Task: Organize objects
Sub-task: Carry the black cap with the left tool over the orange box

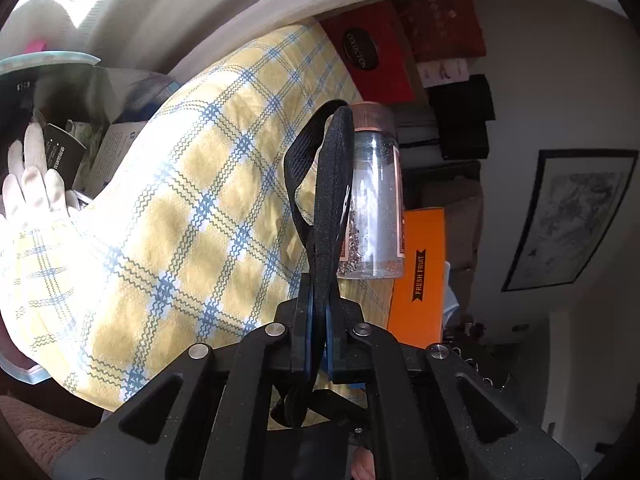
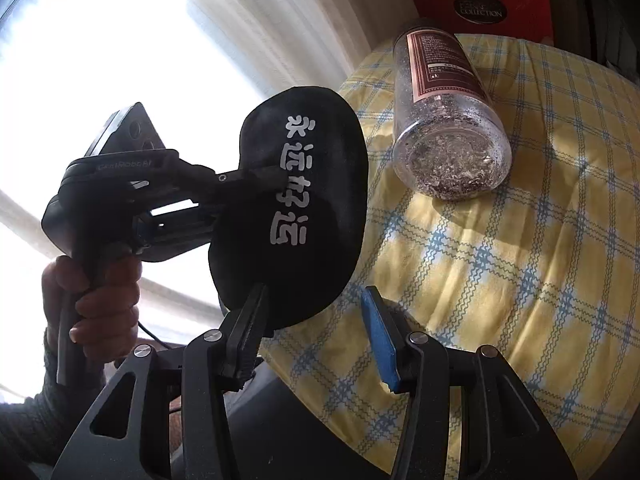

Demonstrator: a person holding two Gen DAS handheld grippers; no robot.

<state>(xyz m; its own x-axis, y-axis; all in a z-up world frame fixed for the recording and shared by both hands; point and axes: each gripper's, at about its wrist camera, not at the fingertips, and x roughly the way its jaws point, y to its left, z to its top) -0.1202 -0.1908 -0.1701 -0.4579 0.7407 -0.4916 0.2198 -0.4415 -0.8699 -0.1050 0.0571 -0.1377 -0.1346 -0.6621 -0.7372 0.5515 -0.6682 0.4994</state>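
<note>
My left gripper (image 1: 318, 300) is shut on a black eye mask (image 1: 334, 184) with a black strap (image 1: 298, 168), held edge-on above the table. In the right wrist view the mask (image 2: 296, 208) shows its flat face with white characters, clamped by the left gripper (image 2: 256, 178), which a bare hand holds. My right gripper (image 2: 312, 316) is open and empty just below the mask. A clear plastic jar (image 2: 444, 120) with a copper cap, a red label and dried bits inside lies on its side on the yellow checked tablecloth (image 2: 500, 260). The jar also shows behind the mask in the left wrist view (image 1: 376, 200).
A red box marked COLLECTION (image 1: 370, 54) and dark boxes (image 1: 464, 120) stand at the table's far edge. An orange FRESH FRUIT box (image 1: 420, 276) is beside them. A white glove (image 1: 32, 184) and packets (image 1: 64, 156) sit in a bin at left. A bright window (image 2: 120, 60) is behind.
</note>
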